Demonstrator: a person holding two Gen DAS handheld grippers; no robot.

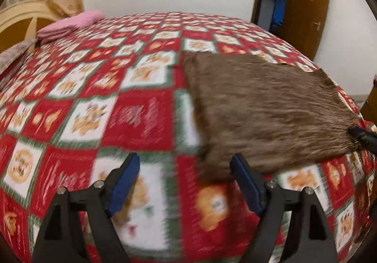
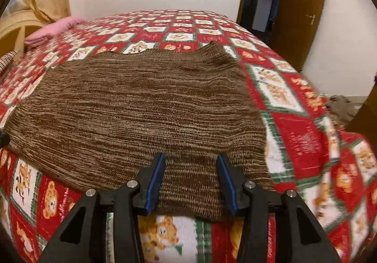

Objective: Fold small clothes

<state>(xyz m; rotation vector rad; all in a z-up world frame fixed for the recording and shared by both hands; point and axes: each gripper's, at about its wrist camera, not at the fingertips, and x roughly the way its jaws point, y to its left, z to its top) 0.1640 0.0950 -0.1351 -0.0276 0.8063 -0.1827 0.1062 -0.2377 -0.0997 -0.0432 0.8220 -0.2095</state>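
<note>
Lying flat on the red patchwork bedspread (image 2: 294, 126), the brown ribbed knit garment (image 2: 132, 107) looks soft and floppy — best pinched at its near hem; the left gripper (image 1: 185, 170) gapes wide and empty, the right gripper (image 2: 189, 168) stands half-open over that hem.

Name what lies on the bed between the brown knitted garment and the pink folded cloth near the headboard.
Only bare patterned bedspread separates the brown knitted garment from the pink folded cloth; both wrist views show this.
</note>
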